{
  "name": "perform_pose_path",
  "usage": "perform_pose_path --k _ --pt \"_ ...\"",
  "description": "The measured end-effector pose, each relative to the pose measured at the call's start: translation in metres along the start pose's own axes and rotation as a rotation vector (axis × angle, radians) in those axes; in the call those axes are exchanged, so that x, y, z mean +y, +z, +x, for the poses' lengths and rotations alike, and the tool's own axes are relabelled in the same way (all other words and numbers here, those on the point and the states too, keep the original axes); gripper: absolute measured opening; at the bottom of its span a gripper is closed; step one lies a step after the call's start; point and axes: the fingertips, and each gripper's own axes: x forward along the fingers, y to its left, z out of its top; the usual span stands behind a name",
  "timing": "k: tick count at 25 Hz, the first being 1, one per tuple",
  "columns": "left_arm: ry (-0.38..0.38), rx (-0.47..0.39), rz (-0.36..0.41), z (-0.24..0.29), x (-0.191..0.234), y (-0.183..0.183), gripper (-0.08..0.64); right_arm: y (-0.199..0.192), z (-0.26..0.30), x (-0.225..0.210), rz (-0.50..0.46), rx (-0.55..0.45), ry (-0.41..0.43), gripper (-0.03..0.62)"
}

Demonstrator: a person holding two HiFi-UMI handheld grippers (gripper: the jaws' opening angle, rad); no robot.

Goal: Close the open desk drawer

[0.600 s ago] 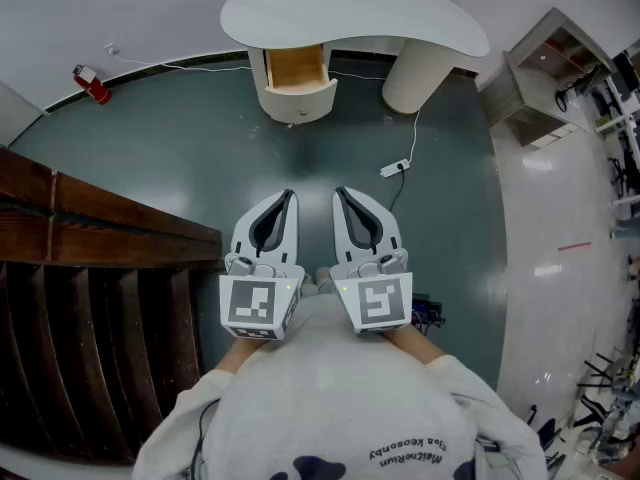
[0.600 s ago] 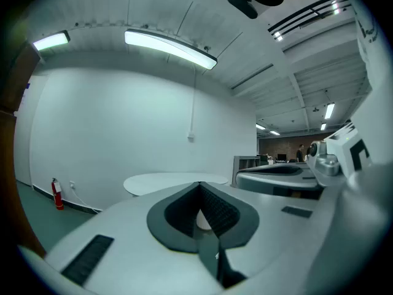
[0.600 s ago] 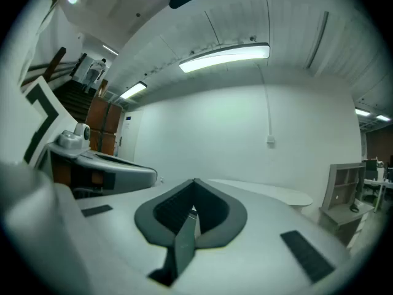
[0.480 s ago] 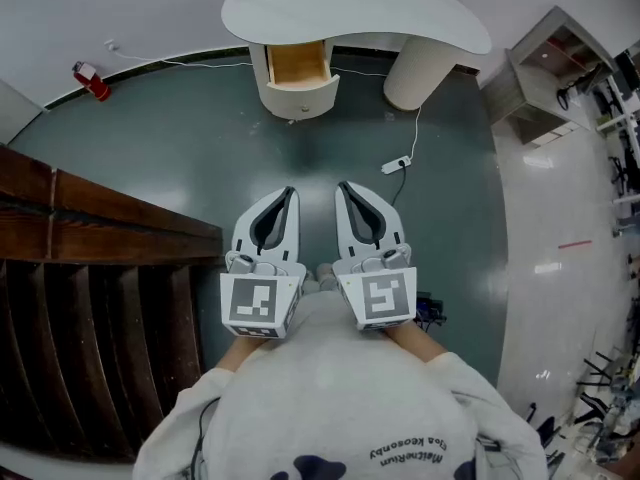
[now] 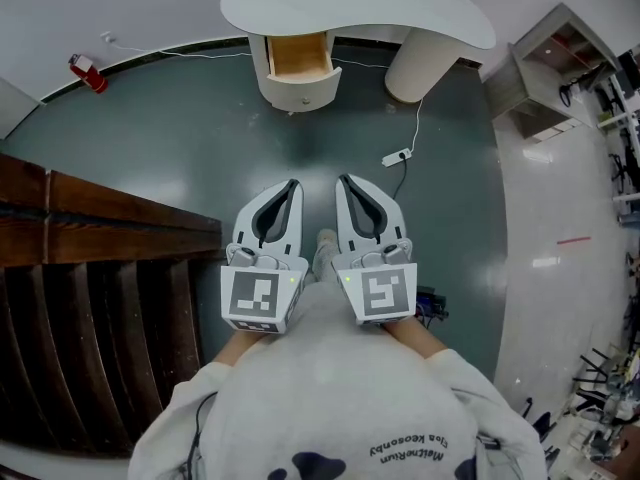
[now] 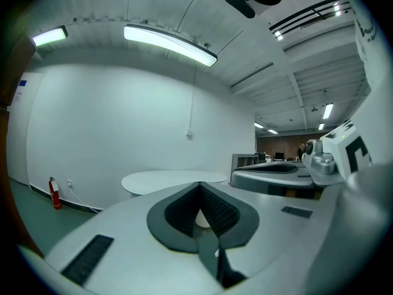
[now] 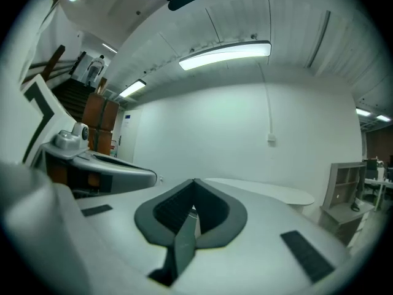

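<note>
The left hand-held gripper and the right hand-held gripper are held side by side, close to the person's body. Both point forward at the table. Each has its jaws closed tip to tip with nothing between them. That suits the job, I judge, since a blunt closed nose is enough to push a drawer front and no grasp is needed. The jaws are smooth pale grey plastic. Dark ribbed pads line them and leave a leaf-shaped hollow behind the meeting tips. A black-and-white marker cube sits at the base of each gripper.

Ahead lies the dark teal floor, matt and bare apart from a white power strip on a thin cable. The drawer is well apart from both grippers and stands pulled out from under the table's near edge. Its inside is light wood and looks empty, and its front is cream and curved. The table top is a white, kidney-shaped slab on a round cream column. Dark wooden stairs run along the left.
</note>
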Motion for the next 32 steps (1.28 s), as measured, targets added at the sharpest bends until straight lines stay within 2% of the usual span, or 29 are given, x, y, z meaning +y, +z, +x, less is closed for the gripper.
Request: perform_pose_path --k 3,15,22,32 --pt "0.004 0.014 -0.006 0.012 0.007 -0.004 0.006 -0.013 0.015 -0.005 0.048 0.022 0.030 0.017" --pt "0.052 0.033 -0.012 0.098 0.027 0.001 0.006 -0.015 0.086 -0.065 0.045 -0.001 0.089 0.017" --pt "0.103 0.035 -0.007 0.144 0.036 0.007 0.006 -0.025 0.123 -0.103 0.085 0.019 0.119 0.017" --pt "0.157 0.039 -0.015 0.172 0.040 0.008 0.006 -0.029 0.147 -0.116 0.098 -0.003 0.203 0.017"
